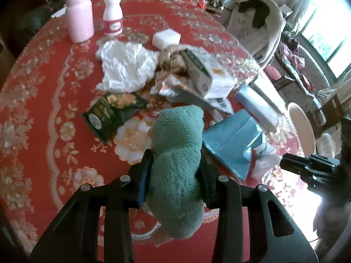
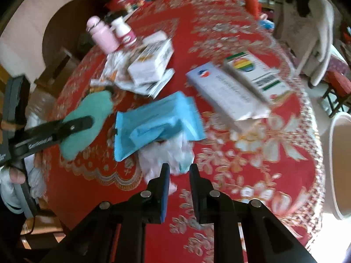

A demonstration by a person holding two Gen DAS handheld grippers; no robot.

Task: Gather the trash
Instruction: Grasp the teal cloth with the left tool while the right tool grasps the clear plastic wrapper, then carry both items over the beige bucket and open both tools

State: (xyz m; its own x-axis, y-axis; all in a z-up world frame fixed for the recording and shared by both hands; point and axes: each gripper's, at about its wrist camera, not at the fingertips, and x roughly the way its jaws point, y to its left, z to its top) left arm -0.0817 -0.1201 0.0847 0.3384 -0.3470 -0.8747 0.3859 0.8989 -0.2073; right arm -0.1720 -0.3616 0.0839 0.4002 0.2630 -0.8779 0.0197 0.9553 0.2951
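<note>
Left wrist view: left hand-held gripper (image 1: 175,175) clamped on a green fleece cloth (image 1: 177,164), held above the red-clothed desk (image 1: 43,100). Right hand-held gripper (image 2: 179,171) holds nothing, jaws a narrow gap apart, just short of crumpled white tissue (image 2: 166,153) under a blue packet (image 2: 153,125). Cartons (image 2: 237,87) lie beyond.

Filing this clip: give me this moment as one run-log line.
left gripper: jaws shut on green cloth | right gripper: jaws open, empty, above white crumpled wrapper | blue packet: on table
</note>
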